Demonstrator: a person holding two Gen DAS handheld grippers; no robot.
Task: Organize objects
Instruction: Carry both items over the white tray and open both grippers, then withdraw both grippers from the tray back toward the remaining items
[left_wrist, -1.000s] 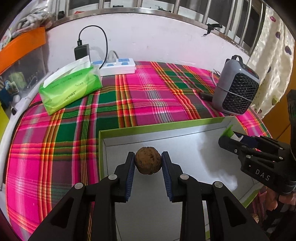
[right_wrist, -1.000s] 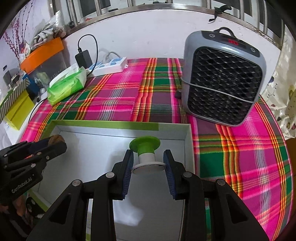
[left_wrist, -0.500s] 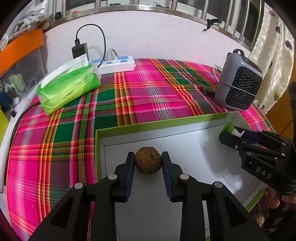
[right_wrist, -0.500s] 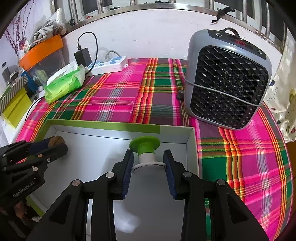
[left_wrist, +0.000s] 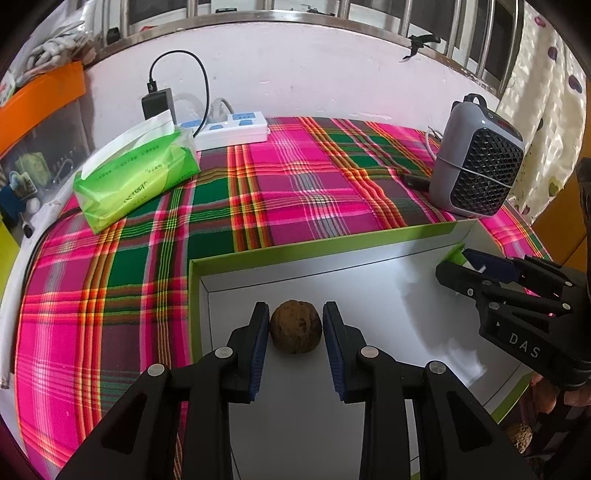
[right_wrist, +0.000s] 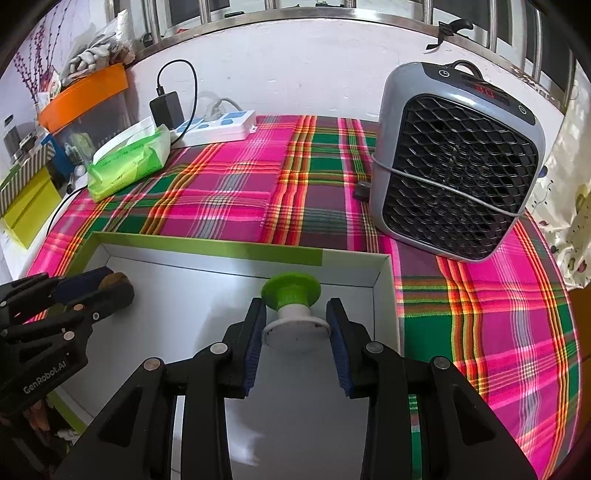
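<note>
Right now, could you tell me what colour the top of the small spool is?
Bright green on a white body, clearest in the right wrist view.

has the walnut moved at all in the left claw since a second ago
Yes. The walnut sat level with the claw's fingertips; now it sits lower between them, resting on the box floor as the left claw opens.

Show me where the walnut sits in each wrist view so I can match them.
Left wrist: walnut low centre, between the left gripper fingers, in the box.
Right wrist: walnut at left edge, mostly hidden behind those fingers.
Shared landmark: the grey fan.
</note>
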